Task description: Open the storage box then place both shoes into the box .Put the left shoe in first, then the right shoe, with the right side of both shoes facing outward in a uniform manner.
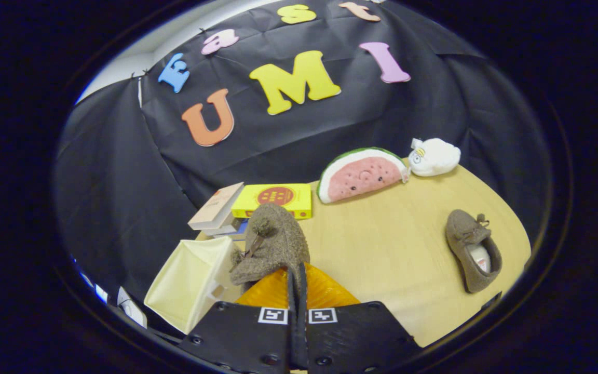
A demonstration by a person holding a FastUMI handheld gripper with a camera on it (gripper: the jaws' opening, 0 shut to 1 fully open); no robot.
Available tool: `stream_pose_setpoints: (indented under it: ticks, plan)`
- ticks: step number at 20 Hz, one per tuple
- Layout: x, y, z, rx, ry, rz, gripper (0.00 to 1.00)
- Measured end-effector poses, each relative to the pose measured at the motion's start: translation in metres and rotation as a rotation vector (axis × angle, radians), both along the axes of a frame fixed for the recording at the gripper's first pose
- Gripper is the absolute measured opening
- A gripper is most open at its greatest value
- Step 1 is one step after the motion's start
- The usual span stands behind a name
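Closed tight, the hand-held gripper point(297, 283) pinches the heel edge of a brown fuzzy shoe point(270, 244) between both fingers, which meet with almost no gap. That held shoe rises just ahead of the fingertips, sole side turned toward the camera, a small pom-pom and lace near its top. Its fabric is coarse and woolly, grey-brown. Just beside the held shoe, on the side away from the other shoe, stands the cream storage box point(190, 283) with its opening tipped toward the shoe. Behind the held shoe a yellow book point(274, 200) and a tilted stack of books point(217, 210) lie on the pale wooden counter point(397, 249). Farther along the counter from it rest a watermelon-slice plush point(361, 175) and a white plush toy point(434, 157). Well apart from the held shoe, the second brown shoe point(473, 249) lies with its opening upward.
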State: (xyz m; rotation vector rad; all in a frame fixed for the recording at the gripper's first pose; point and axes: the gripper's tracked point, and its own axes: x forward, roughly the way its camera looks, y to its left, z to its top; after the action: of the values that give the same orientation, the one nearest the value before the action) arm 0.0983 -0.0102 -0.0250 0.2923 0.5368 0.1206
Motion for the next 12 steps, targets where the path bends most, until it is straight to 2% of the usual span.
stream_pose_setpoints:
  ticks: [4,7,10,12]
  plan:
    - [0.001,0.06,0.041,0.045,-0.051,0.051,0.0]
    - [0.001,0.104,0.057,0.137,-0.045,0.058,0.0]
    - [0.002,0.143,0.061,0.23,-0.035,0.045,0.0]
    - [0.006,0.161,0.051,0.288,-0.015,-0.002,0.0]
